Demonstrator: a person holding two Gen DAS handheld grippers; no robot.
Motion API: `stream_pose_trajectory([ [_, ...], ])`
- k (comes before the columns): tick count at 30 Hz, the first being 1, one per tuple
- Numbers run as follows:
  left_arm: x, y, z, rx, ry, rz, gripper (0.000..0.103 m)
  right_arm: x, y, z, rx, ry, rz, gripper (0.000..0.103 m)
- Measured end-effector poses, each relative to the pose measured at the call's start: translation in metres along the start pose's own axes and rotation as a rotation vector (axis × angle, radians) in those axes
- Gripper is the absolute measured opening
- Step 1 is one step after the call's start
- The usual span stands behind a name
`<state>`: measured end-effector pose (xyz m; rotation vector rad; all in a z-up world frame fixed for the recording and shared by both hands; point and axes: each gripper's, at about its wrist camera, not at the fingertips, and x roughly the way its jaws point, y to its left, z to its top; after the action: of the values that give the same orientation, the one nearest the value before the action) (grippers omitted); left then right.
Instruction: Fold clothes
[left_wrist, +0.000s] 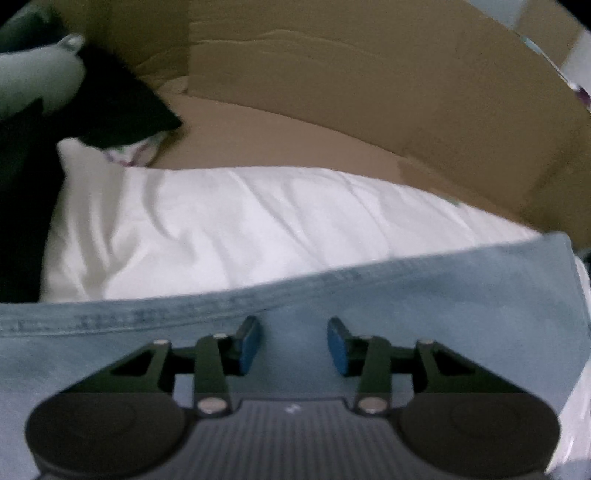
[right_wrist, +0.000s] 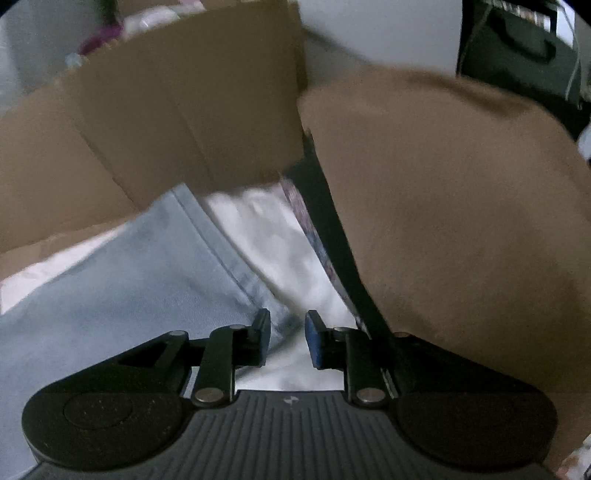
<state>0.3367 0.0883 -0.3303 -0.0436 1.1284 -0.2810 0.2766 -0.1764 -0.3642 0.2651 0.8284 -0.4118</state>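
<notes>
**Jeans lying in the box, both grippers let go**

Your left gripper (left_wrist: 293, 345) is released: its blue pads stand apart over the light blue jeans (left_wrist: 406, 295), and nothing is between them. The jeans lie on a white cloth (left_wrist: 240, 221) inside the cardboard box (left_wrist: 369, 92); a black garment (left_wrist: 118, 103) sits at the far left. Your right gripper (right_wrist: 287, 339) is also released, above the edge of the jeans (right_wrist: 129, 277), beside a brown flap (right_wrist: 461, 221).

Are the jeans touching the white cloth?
Touching. The left wrist view shows the jeans lying directly over the white cloth, their seamed edge overlapping it with no gap.
</notes>
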Motion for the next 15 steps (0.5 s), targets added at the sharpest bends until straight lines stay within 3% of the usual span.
stream_pose_trajectory([
  [4,-0.006,-0.013,-0.018,0.017,0.042,-0.055,0.043,-0.003,0.021,0.003,-0.078,-0.058,0.082,0.030],
  [7,-0.012,-0.029,-0.035,0.085,0.061,-0.070,0.043,0.004,0.034,0.000,-0.107,-0.020,0.171,0.033],
  [10,-0.020,-0.038,-0.049,0.120,0.066,-0.084,0.043,0.028,0.039,-0.005,-0.146,0.019,0.185,0.033],
  [12,-0.027,-0.039,-0.056,0.128,0.077,-0.095,0.043,0.041,0.041,-0.011,-0.174,0.064,0.156,0.033],
  [15,-0.037,-0.035,-0.068,0.133,0.095,-0.094,0.042,0.039,0.045,-0.017,-0.287,0.047,0.091,0.031],
])
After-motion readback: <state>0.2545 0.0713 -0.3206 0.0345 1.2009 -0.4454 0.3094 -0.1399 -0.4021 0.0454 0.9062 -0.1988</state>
